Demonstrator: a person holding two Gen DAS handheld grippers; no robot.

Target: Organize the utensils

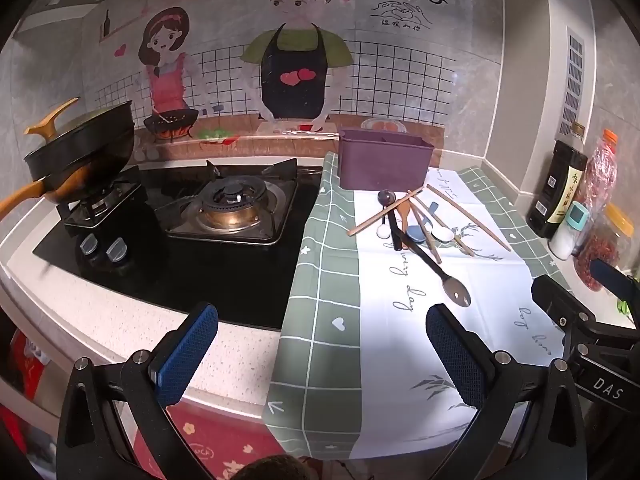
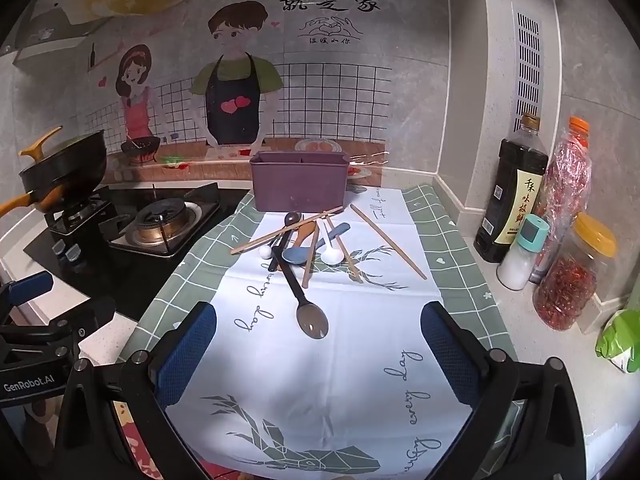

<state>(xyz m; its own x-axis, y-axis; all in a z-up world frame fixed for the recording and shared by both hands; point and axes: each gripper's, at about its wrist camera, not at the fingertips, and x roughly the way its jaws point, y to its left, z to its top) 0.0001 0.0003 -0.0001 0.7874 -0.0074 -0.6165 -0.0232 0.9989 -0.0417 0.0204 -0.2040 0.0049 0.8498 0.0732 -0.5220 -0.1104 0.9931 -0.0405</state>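
A pile of utensils lies on a white and green cloth [image 2: 280, 360]: a long black spoon [image 2: 300, 292] [image 1: 436, 268], wooden chopsticks [image 2: 386, 240] [image 1: 468, 216], a blue spoon [image 2: 298, 254], white spoons [image 2: 331, 256] and a wooden spoon. A purple divided holder [image 2: 298, 182] [image 1: 384, 164] stands behind the pile by the wall. My left gripper [image 1: 320, 344] is open and empty over the counter's front edge, short of the pile. My right gripper [image 2: 318, 344] is open and empty, just short of the black spoon's bowl.
A gas hob [image 1: 228, 208] with a black wok [image 1: 80, 148] sits to the left. At the right stand a soy sauce bottle [image 2: 512, 196], a salt shaker [image 2: 522, 256], a chilli bottle [image 2: 568, 176], a chilli jar [image 2: 572, 280] and a green packet [image 2: 620, 340].
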